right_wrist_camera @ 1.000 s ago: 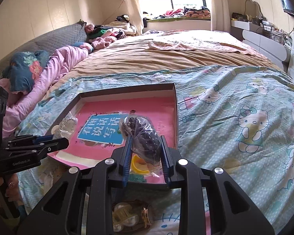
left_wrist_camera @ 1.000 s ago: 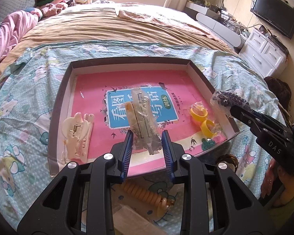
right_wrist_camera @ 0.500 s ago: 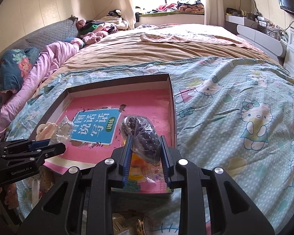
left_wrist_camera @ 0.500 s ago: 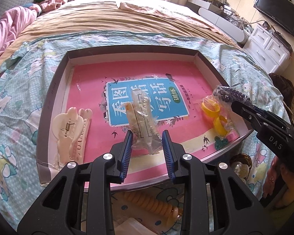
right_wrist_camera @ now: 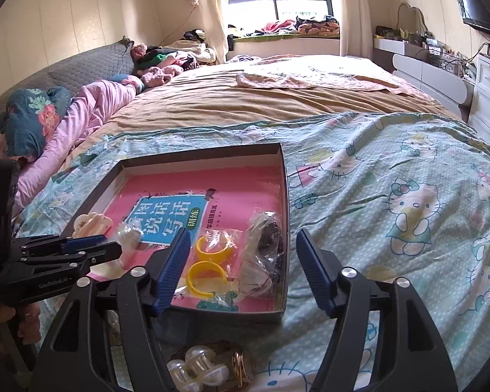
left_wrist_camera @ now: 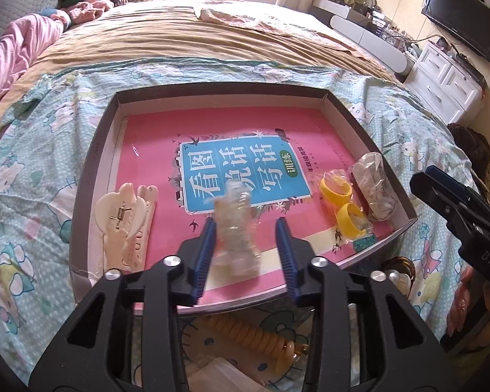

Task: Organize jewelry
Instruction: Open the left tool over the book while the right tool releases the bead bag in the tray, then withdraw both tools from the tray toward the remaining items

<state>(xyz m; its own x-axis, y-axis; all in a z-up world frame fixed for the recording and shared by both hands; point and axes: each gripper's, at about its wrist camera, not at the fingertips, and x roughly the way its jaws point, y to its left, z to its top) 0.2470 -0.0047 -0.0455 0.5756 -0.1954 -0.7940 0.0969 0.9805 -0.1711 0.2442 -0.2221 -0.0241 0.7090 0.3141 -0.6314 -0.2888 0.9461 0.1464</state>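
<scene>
A shallow grey box (left_wrist_camera: 91, 176) with a pink book cover inside lies on the bed. My left gripper (left_wrist_camera: 246, 240) is open over its near edge; a clear plastic bag with a pale hair piece (left_wrist_camera: 235, 228), blurred, sits loose between the fingers. My right gripper (right_wrist_camera: 243, 271) is open just before the box's near right corner (right_wrist_camera: 277, 313). A clear bag with a dark beaded item (right_wrist_camera: 264, 251) lies in the box by the right wall, also in the left view (left_wrist_camera: 374, 189). Two yellow rings in a bag (right_wrist_camera: 209, 261) lie beside it.
A cream hair claw (left_wrist_camera: 124, 215) lies at the box's left side. On the Hello Kitty sheet before the box lie a beaded yellow piece (left_wrist_camera: 261, 339) and pearl and gold pieces (right_wrist_camera: 209, 370). White drawers (left_wrist_camera: 447, 88) stand right of the bed.
Both grippers opened. The right one let the dark beaded bag down into the box's right side and drew back. The left one released the clear bag over the box's near edge.
</scene>
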